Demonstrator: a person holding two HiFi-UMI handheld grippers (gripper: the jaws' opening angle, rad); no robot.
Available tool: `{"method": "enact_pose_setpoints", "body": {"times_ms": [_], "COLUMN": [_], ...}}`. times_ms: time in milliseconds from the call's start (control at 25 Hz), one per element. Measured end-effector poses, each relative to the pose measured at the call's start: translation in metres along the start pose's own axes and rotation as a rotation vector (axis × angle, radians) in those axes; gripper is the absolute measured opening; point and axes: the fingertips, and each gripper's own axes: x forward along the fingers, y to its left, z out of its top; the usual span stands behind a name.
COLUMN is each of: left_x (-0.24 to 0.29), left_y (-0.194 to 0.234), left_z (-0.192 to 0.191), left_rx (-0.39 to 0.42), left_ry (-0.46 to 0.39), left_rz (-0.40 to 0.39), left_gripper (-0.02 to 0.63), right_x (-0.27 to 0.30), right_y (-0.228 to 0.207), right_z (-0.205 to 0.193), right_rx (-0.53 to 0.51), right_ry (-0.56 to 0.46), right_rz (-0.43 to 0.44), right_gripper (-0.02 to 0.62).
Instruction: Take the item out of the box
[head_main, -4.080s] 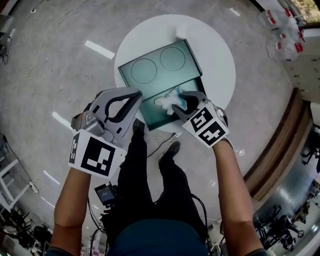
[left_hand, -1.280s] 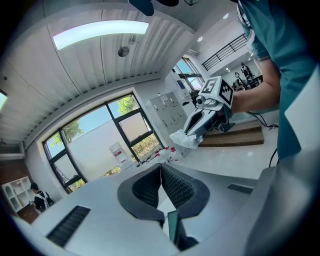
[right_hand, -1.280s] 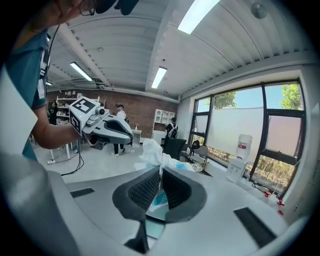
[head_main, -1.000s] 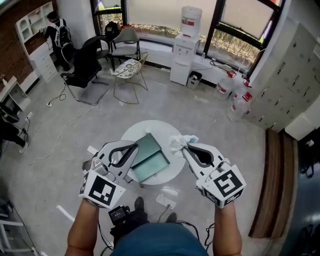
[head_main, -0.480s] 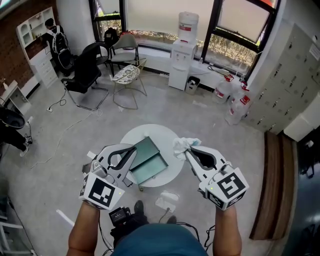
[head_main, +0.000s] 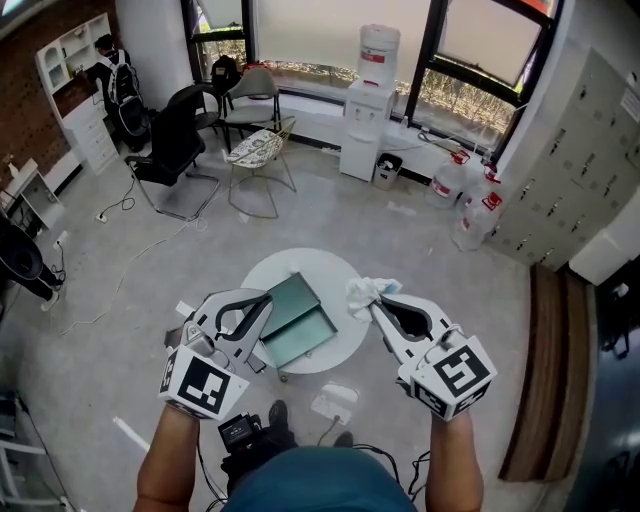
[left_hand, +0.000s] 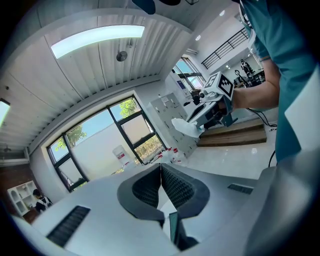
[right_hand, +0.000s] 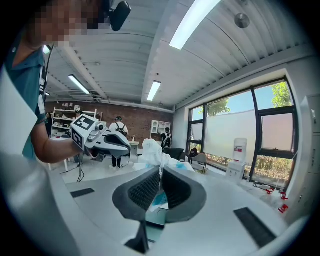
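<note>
The dark green box (head_main: 300, 318) lies open on the small round white table (head_main: 341, 349) far below. My right gripper (head_main: 376, 297) is raised high above the table's right side, shut on a crumpled white and blue plastic bag (head_main: 362, 292) that sticks out past its tips; the bag (right_hand: 159, 156) bunches above the closed pads in the right gripper view. My left gripper (head_main: 264, 300) is held up over the table's left side, shut with nothing between its jaws; in the left gripper view (left_hand: 160, 172) its pads meet. The right gripper and bag (left_hand: 186, 127) show across from it.
Black office chairs (head_main: 180, 135) and a wire chair (head_main: 258, 142) stand beyond the table. A water dispenser (head_main: 367, 95) and water jugs (head_main: 470, 215) sit by the windows. Lockers (head_main: 580, 190) line the right wall. Cables and a white item (head_main: 333, 402) lie on the floor.
Since four seconds ago both grippers rose far above the table, the right one lifting the bag out of the box. Over the last second the scene barely shifted.
</note>
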Motion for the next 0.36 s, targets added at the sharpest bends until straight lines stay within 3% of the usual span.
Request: {"method": "enact_pose_setpoints", "body": {"times_ms": [360], "left_x": [0.004], "left_y": [0.011], "left_z": [-0.01], "left_rx": [-0.018], "left_ry": [0.011], "left_rz": [-0.001], "left_gripper": [0.02], "right_x": [0.016], "right_y": [-0.004], "right_z": [0.001], "right_rx": [0.005], "right_ry": [0.012], "right_rz": [0.005], "right_gripper": [0.046]}}
